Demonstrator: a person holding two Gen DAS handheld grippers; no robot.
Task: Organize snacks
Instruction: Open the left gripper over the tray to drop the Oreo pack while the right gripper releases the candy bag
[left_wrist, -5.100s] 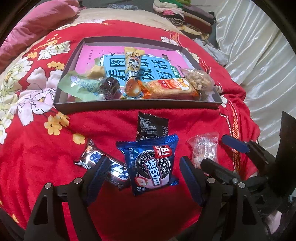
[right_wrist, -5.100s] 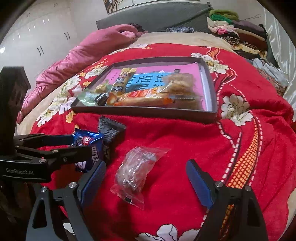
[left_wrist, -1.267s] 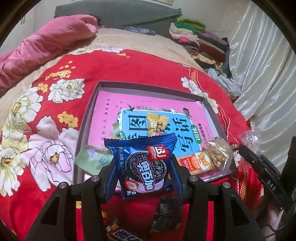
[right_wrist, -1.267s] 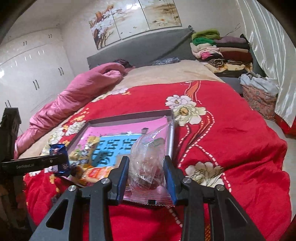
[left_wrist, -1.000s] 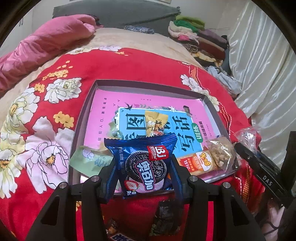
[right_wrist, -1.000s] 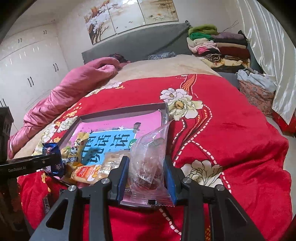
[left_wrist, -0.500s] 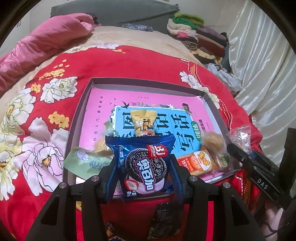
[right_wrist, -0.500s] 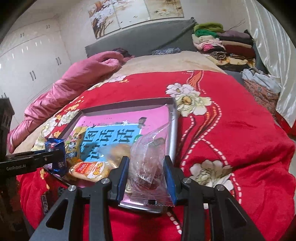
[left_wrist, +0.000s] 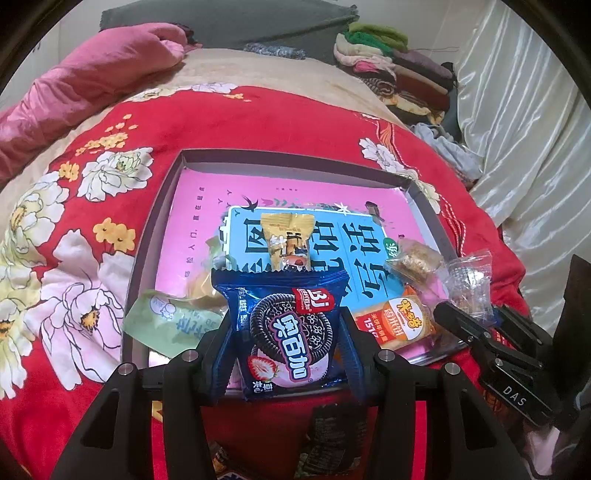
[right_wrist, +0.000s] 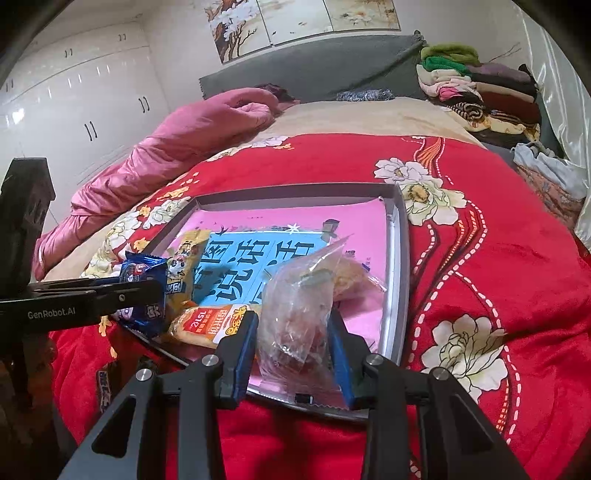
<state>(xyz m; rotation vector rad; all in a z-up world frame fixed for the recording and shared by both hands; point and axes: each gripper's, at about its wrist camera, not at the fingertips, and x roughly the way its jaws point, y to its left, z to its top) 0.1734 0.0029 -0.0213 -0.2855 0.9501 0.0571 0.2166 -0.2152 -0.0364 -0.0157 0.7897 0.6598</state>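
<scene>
The left claw (left_wrist: 286, 354) is clamped on a blue cookie pack (left_wrist: 286, 328), which stands upright between its blue pads over the near rim of the tray (left_wrist: 147, 266). Just beyond the pack in the tray lies a yellow wrapper (left_wrist: 287, 240); to its left a green packet (left_wrist: 166, 325), to its right an orange cracker pack (left_wrist: 399, 325) and a small clear nut bag (left_wrist: 413, 260). Below the claw, on the red bedspread (left_wrist: 258, 125), lies a black packet (left_wrist: 332, 432).

The right claw (right_wrist: 293, 354) is clamped on a clear bag (right_wrist: 299, 314) of brownish pieces, held upright above the tray's near right corner (right_wrist: 397, 295). Left of it lies the orange cracker pack (right_wrist: 210, 321), and further left the left claw with the cookie pack (right_wrist: 142, 273). Beyond the tray the bedspread (right_wrist: 498, 258) runs up to a pink quilt (right_wrist: 192, 140) and a pile of folded clothes (right_wrist: 476, 88).
</scene>
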